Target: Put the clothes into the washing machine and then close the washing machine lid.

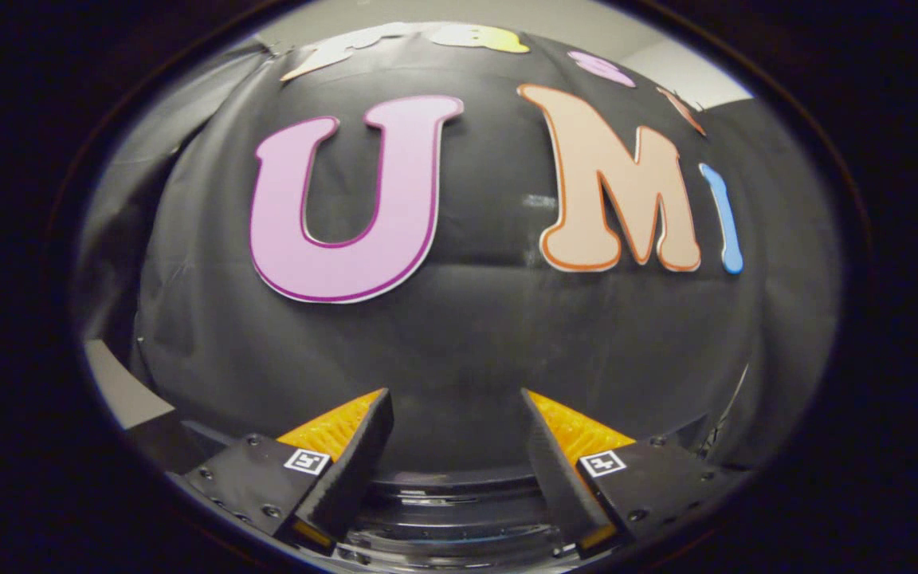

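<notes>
Above the washing machine's glossy rim (pixel 459 498), tool (pixel 457 396) fingers apart, empty, facing the black cloth wall (pixel 475 335)

Hand-held 2-finger gripper (pixel 456 399) seen from own camera, aimed level and forward. Both fingers (pixel 351 462) rise from lower part of view, tips converging slightly inward yet set well apart. Wide gap between them; nothing clasped, no contact with either inner pad. Each finger mounts on dark bolted plate bearing 1 small square black-and-white marker. Fingers symmetrical about centre line, at equal height.
</notes>
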`<state>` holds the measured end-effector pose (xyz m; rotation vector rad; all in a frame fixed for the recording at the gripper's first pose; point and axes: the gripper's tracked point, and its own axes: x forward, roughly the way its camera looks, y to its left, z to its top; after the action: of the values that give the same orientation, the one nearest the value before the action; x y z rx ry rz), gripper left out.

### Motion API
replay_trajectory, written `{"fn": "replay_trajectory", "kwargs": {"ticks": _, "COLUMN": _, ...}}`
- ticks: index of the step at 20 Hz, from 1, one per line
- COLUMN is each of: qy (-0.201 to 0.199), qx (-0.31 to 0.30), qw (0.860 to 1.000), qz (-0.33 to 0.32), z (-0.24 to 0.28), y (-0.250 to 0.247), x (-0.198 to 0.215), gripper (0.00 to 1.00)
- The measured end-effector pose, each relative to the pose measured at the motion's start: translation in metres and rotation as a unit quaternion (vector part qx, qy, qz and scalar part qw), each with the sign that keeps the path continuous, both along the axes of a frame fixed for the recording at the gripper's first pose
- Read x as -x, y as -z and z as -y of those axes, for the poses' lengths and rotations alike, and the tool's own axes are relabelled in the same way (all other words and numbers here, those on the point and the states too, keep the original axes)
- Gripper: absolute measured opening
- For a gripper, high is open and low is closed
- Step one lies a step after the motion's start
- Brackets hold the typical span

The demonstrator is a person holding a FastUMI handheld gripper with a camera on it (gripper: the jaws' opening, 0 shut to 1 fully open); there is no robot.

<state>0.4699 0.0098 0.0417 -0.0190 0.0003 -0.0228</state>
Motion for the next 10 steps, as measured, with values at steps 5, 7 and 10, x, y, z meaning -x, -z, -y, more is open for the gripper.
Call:
{"fn": "replay_trajectory", "kwargs": {"ticks": 5, "qy": 0.000, "qx": -0.007, "qw": 1.000, "qz": 0.022, "z": 0.003, "y": -0.004, "x": 0.022, "gripper": 0.97}}
{"fn": "replay_trajectory", "kwargs": {"ticks": 7, "qy": -0.001, "qx": -0.008, "qw": 1.000, "qz": 0.021, "z": 0.003, "y": -0.004, "x": 0.028, "gripper": 0.97}}
{"fn": "replay_trajectory", "kwargs": {"ticks": 10, "qy": 0.000, "qx": -0.009, "qw": 0.999, "qz": 0.031, "z": 0.004, "y": -0.005, "x": 0.041, "gripper": 0.97}}
